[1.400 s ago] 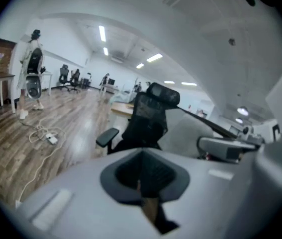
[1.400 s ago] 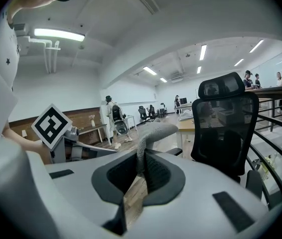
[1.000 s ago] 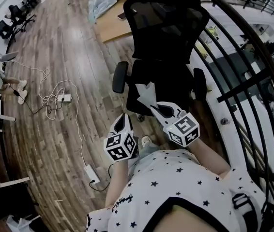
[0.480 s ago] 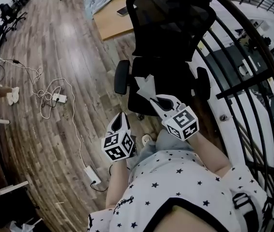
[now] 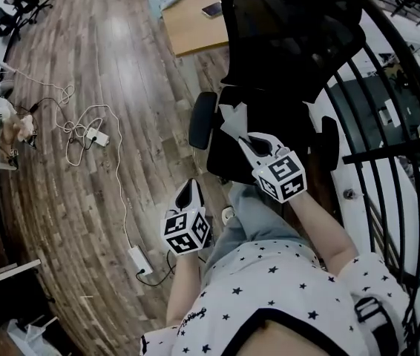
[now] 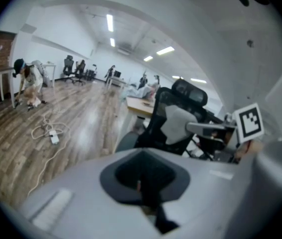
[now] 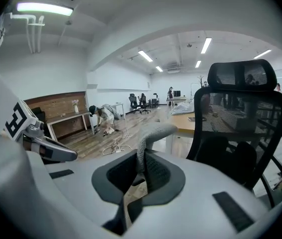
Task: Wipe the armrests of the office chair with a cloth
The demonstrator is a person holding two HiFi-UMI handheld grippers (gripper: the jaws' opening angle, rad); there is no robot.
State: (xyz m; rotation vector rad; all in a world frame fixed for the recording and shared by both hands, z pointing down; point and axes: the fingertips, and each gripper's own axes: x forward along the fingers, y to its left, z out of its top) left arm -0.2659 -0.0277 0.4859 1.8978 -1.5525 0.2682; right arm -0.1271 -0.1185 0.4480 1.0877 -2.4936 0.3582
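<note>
The black office chair (image 5: 284, 58) stands in front of me, its left armrest (image 5: 202, 120) and right armrest (image 5: 329, 143) both bare. My right gripper (image 5: 248, 141) hovers over the seat's front, shut on a pale grey cloth (image 5: 231, 122) that sticks up from its jaws. In the right gripper view the cloth (image 7: 150, 136) curls up between the jaws, with the chair's backrest (image 7: 240, 118) to the right. My left gripper (image 5: 188, 191) hangs lower left, off the chair, jaws together and holding nothing. The left gripper view shows the chair (image 6: 173, 111) and cloth (image 6: 177, 123) ahead.
A black metal railing (image 5: 388, 124) runs close along the chair's right side. Behind the chair is a wooden desk (image 5: 195, 28) with a phone (image 5: 212, 9) on it. Cables and a power strip (image 5: 95, 136) lie on the wooden floor at left. A person (image 7: 103, 116) crouches far off.
The head view has swung, so the chair sits further right and higher. Both grippers keep about the same pose, and the cloth stays in the right one.
</note>
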